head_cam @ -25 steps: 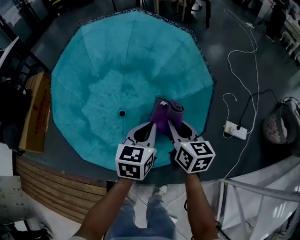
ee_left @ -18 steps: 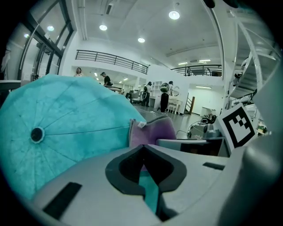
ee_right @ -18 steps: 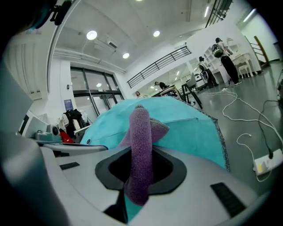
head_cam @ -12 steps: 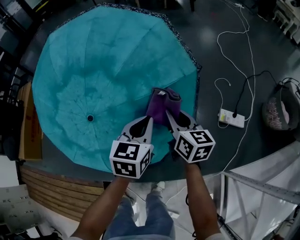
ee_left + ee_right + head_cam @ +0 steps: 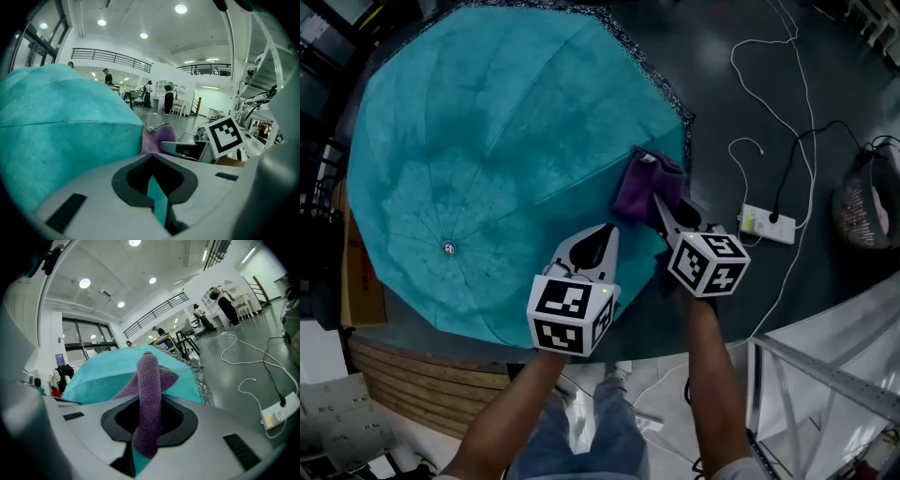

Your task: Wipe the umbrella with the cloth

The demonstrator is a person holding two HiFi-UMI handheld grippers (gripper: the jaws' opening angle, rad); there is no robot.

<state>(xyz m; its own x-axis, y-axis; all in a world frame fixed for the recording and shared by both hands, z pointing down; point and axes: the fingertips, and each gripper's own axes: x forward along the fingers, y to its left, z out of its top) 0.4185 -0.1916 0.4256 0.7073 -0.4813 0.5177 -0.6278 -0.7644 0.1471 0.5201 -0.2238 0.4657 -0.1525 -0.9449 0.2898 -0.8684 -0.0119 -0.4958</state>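
Task thing: the open teal umbrella (image 5: 487, 141) lies canopy-up on the floor and fills the left and centre of the head view.
Cloth: a purple cloth (image 5: 645, 180) rests on the canopy's right panel, just inside the patterned rim (image 5: 686, 122).
Right gripper: the right gripper (image 5: 666, 208) has its jaws clamped on the cloth, which stands up as a fold between them and runs on beyond the tips.
Left gripper: the left gripper (image 5: 607, 234) has its jaws brought together at the tips. It lies over the canopy to the near left of the cloth, and I cannot tell whether it pinches any fabric.
Deciding relation: the unwiped canopy spreads left and far from the cloth, toward the hub (image 5: 448, 248). Only a narrow strip is left to the right before the rim, so the next stroke probably has to turn back inward. The right gripper is the nearer one and carries the cloth.
Change from earlier frames: the cloth has travelled outward from the hub to the right rim. The two grippers, side by side before, now stand apart, the right one farther out.
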